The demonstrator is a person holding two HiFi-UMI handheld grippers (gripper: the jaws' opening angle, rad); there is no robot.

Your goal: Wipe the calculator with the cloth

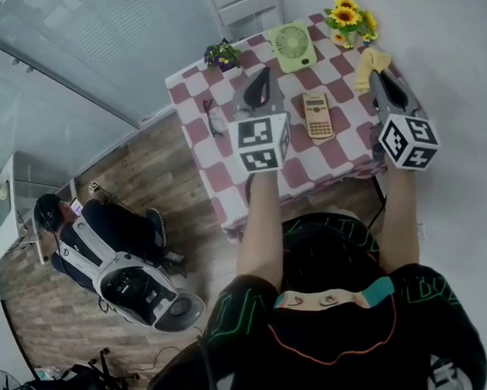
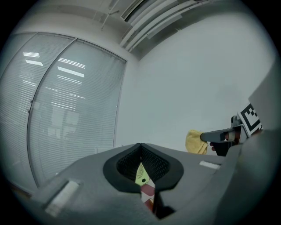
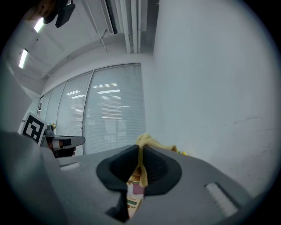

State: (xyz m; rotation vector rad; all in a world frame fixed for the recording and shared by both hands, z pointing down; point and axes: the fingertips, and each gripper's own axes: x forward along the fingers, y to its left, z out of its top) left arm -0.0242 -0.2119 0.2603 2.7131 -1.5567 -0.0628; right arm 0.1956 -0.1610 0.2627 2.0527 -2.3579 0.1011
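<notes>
Our left gripper hangs over the checked table, jaws together on nothing. The calculator lies mid-table, nothing touching it. Our right gripper pinches the yellow cloth, apart from the calculator. We judge the cloth fetched and the wiping not yet begun.

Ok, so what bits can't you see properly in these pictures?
- Calculator keys: too small to read in the head view; the right gripper view shows only a sliver of it below the jaws.
- Fan: the left gripper view shows just a thin slice through the shut left gripper.
- Cloth: mostly hidden behind the right gripper that pinches it.
</notes>
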